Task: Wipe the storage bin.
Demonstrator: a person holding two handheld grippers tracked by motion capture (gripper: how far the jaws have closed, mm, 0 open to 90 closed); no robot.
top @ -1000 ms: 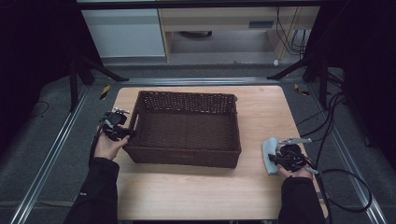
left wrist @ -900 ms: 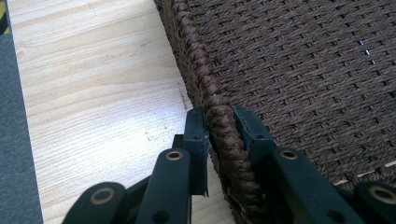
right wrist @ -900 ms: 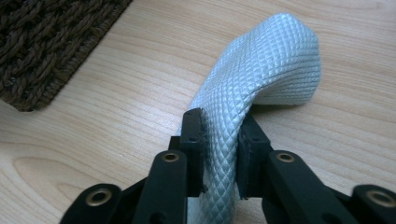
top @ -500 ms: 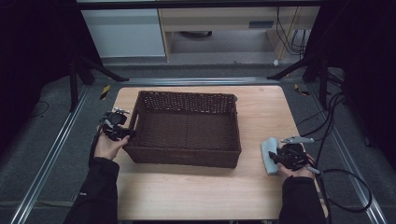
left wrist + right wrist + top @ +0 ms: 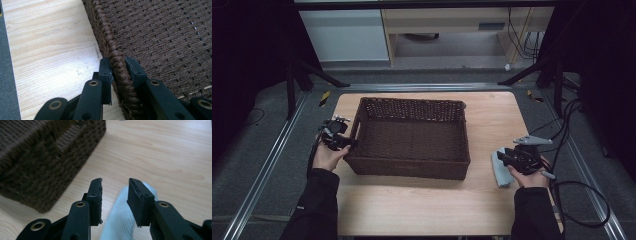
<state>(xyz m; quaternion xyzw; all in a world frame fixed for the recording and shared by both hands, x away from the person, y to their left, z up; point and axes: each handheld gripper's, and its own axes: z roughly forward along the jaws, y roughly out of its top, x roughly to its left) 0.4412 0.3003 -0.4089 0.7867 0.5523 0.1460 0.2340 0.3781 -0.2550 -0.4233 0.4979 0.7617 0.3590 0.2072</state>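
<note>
**Basket pinned at the rim, cloth waiting under parted jaws**

Pale wooden table (image 5: 422,210) under dim light, dark floor and metal rails all round. From the high view, a brown woven basket (image 5: 412,137) sits in the middle of the tabletop, nothing visible inside it. The left gripper (image 5: 343,141) is up against the basket's left wall, hand wrapped around it. Over on the right, the right gripper (image 5: 504,159) hangs just above a light blue cloth (image 5: 500,172) lying on the wood, a little off the basket's near right corner.

Switch to the left gripper view: the two black jaws are clamped on the basket's braided rim (image 5: 117,67), one pad on the outside, one on the inside. The weave looks stiff and rough, so that thick rim gives a sure bite and the basket should slide or lift without sagging.

Now the right gripper view: the jaws have just been opening, then easing in a touch, and they stand apart with the cloth (image 5: 117,220) below and between them, pads not pressing on it. It reads as soft, ribbed and very light. It will flop and fold, so a pinch across a bunched ridge near its middle looks like the safest hold; a grab at a flat edge may slip off.
</note>
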